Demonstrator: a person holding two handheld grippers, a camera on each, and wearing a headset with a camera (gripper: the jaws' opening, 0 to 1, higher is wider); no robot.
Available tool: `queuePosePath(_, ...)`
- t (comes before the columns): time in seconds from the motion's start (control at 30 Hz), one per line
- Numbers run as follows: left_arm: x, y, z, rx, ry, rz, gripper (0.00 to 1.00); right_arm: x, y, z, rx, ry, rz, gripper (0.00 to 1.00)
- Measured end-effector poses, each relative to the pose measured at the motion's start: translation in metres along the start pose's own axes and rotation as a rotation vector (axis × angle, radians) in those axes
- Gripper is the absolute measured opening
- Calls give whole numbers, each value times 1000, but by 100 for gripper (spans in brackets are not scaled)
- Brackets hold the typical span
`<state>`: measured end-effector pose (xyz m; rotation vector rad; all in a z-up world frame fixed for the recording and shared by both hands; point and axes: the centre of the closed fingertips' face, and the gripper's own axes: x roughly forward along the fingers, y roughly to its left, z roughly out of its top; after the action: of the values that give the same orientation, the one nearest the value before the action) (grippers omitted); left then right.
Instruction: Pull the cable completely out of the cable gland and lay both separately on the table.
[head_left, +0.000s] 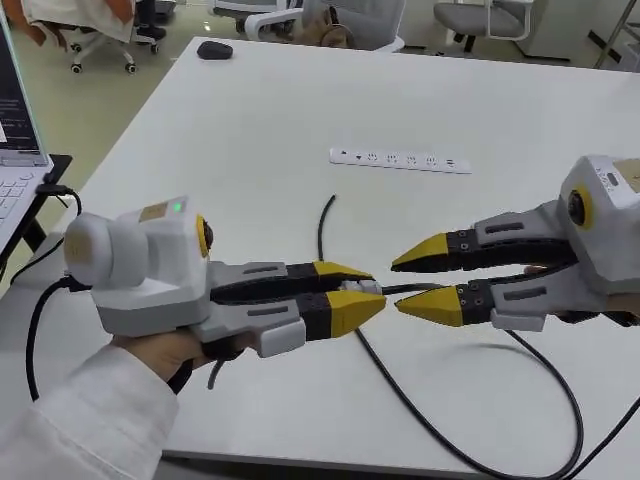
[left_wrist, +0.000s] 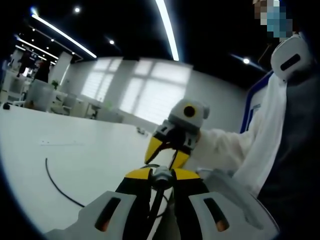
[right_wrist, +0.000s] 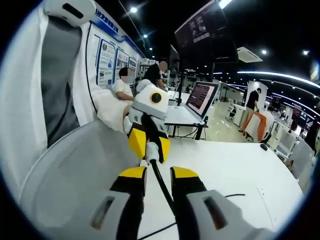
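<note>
My left gripper (head_left: 376, 289) is held in a hand with a white sleeve, a little above the table, and is shut on the small grey cable gland (head_left: 367, 286). In the left gripper view the gland (left_wrist: 160, 173) sits pinched between the yellow tips. A black cable (head_left: 420, 410) leaves the gland to the right and loops over the white table (head_left: 250, 130). My right gripper (head_left: 398, 285) faces the left one tip to tip, open, with the cable (right_wrist: 161, 187) running between its jaws just beside the gland (right_wrist: 151, 150).
A white power strip (head_left: 400, 160) lies past the grippers, and a dark mouse (head_left: 214, 50) sits at the far edge. A laptop (head_left: 15, 150) stands on a side stand to the left. Office chairs and seated people are beyond the table.
</note>
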<state>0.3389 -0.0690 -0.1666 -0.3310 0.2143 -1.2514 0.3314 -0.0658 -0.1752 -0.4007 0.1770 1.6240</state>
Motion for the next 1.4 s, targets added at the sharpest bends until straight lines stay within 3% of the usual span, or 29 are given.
queuePosePath(0.23, 0, 0, -1, -2, 4, -4, 17, 5, 1, -4, -5, 15, 16, 8)
queuePosePath(0.77, 0, 2, -1, -7, 2, -2, 17, 4, 1, -6, -11, 13, 14, 6)
queuePosePath(1.4, -1, 3, 2, -7, -10, 9, 17, -22, -5, -22, 45, 19, -51, 6)
